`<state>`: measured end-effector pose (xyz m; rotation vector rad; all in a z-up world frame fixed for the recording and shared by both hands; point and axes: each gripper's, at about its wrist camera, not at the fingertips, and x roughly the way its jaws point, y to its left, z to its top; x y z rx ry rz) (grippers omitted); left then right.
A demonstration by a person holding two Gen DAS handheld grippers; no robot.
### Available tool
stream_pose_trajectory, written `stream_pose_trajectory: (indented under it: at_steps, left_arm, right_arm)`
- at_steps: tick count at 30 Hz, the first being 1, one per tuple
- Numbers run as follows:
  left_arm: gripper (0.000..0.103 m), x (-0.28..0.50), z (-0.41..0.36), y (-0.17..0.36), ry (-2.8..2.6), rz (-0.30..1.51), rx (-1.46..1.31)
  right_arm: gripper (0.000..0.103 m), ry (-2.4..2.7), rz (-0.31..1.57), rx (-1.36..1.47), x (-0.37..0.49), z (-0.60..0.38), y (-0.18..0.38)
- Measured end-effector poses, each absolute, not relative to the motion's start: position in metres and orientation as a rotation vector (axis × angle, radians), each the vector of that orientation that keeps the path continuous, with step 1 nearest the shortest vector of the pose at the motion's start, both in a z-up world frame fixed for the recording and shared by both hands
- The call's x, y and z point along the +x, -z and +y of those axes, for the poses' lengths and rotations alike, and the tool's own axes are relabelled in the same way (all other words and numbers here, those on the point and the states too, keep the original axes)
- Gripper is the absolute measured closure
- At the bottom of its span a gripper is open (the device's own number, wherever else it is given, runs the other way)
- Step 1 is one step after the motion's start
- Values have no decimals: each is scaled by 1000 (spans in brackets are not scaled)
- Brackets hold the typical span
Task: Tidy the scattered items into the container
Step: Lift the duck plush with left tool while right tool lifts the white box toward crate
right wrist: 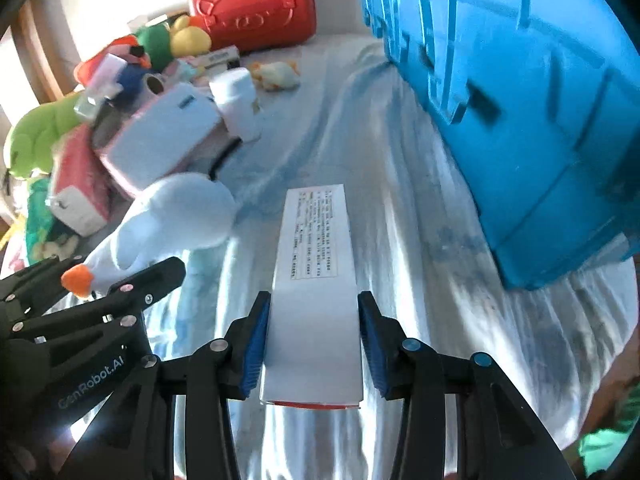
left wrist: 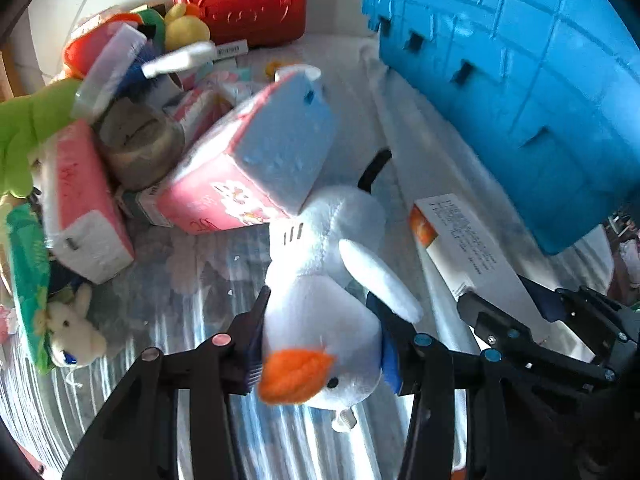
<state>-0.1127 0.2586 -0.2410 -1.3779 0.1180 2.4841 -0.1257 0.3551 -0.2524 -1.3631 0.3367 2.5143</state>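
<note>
While both fingers hold, left gripper (left wrist: 320, 344) on plush goose (left wrist: 320, 280), right gripper (right wrist: 312, 344) on white box (right wrist: 314, 280), lift clear over blue bin (right wrist: 520, 120) wall.

Bright backlight, glare, motion blur, fisheye vignette.

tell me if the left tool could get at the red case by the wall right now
Probably not yet. The left tool is shut on the white plush duck, and the red case sits far back, behind the heap of tissue packs. It would likely need to drop the duck first.
</note>
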Motion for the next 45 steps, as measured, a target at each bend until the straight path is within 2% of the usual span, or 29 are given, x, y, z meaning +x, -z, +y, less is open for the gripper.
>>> stream_pose_trajectory:
  at_steps: [15,29,37,45]
  left_arm:
    - [57,-93,214,129,-2667,95,-1043]
    - [57,-91,190,66,-2768,54,-870]
    - [57,-90,208,31,-2791,43,-772]
    - [57,-85,266,-25,-2817,23,-588]
  right_arm:
    - [61,-2677,208,-1060,-112,311,138]
    - [61,-2789,103,-813,-112,281,60]
    - [61,-2806,65,-643,-92,295,10]
    - [61,-2826,62,-470,-68,344,-39]
